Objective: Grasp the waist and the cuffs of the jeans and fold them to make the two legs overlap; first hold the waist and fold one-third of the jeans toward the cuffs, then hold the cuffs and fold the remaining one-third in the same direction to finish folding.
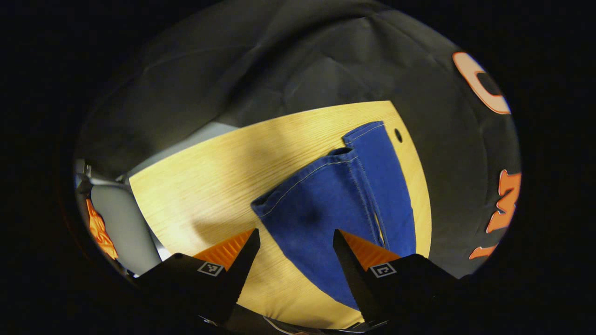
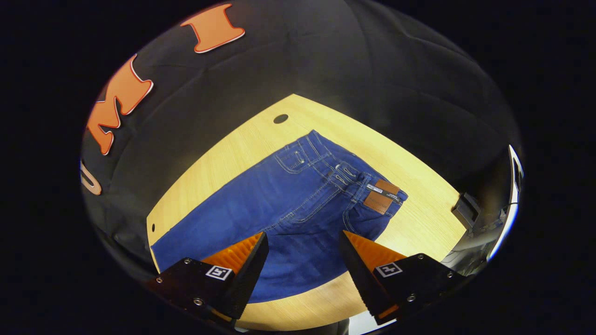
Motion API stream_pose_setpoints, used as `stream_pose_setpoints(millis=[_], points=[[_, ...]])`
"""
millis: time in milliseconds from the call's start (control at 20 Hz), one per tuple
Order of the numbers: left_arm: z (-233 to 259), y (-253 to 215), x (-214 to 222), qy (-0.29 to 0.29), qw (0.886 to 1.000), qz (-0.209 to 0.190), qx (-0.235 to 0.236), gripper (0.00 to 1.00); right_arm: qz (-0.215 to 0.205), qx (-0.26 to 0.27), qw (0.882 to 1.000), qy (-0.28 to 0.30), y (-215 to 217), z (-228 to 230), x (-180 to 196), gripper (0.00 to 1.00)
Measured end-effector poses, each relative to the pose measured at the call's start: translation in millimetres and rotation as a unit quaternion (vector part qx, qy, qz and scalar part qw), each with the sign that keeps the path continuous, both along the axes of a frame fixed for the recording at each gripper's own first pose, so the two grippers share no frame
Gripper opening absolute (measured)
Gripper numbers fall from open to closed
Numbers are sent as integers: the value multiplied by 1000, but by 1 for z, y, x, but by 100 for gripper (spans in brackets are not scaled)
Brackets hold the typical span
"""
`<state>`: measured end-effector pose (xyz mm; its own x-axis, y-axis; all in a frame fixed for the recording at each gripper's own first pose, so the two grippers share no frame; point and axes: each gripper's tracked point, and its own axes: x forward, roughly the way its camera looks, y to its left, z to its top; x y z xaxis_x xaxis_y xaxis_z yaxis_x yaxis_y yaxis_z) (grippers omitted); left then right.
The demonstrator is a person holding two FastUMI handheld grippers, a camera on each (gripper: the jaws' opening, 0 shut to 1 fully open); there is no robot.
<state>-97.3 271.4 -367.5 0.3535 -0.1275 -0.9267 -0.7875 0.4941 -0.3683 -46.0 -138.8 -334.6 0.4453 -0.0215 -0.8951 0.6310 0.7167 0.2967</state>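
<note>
The left gripper (image 1: 295, 242) hangs wide apart above the cuffs (image 1: 321, 174), the right gripper (image 2: 302, 244) wide apart above the waist (image 2: 354, 179) (ready to grab both ends, I think).

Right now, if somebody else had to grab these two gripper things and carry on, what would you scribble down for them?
Left gripper: open, holding nothing, hovering above the cuff end of the jeans.
Right gripper: open, holding nothing, hovering above the seat, near the waist.
Jeans: spread flat on the wooden table. In the left gripper view one cuff lies partly over the other, so the legs look at least partly overlapped; the full length can't be judged.
Done: possibly the leg overlap; neither one-third fold is made.
Left: grasp the waist, fold a third toward the cuffs, then fold the cuff third over.
</note>
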Motion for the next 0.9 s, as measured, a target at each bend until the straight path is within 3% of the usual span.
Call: stream_pose_setpoints(millis=[150, 200, 300, 550, 650, 700, 850, 900], points=[[-13, 1, 3, 0, 1000, 17, -26, 91, -7, 13, 1000, 9, -7, -11, 0, 96], [-16, 2, 2, 3, 999, 30, -33, 95, -12, 15, 1000, 8, -10, -13, 1, 96], [-20, 8, 11, -16, 998, 43, -35, 92, -21, 24, 999, 7, -14, -18, 1, 96], [-20, 10, 27, -68, 996, 38, -44, 83, -44, 45, 998, 9, -23, -32, 0, 96], [-26, 6, 38, -80, 995, 34, -49, 75, -53, 55, 997, 15, -25, -36, -4, 96], [-25, 7, 45, -91, 994, 30, -49, 66, -55, 61, 997, 11, -26, -37, -3, 96], [-35, 4, 50, -85, 996, 24, -31, 61, -63, 70, 995, 8, -32, -40, -7, 96], [-38, 2, 53, -87, 995, 25, -31, 25, -67, 71, 995, 9, -37, -41, -10, 96]])
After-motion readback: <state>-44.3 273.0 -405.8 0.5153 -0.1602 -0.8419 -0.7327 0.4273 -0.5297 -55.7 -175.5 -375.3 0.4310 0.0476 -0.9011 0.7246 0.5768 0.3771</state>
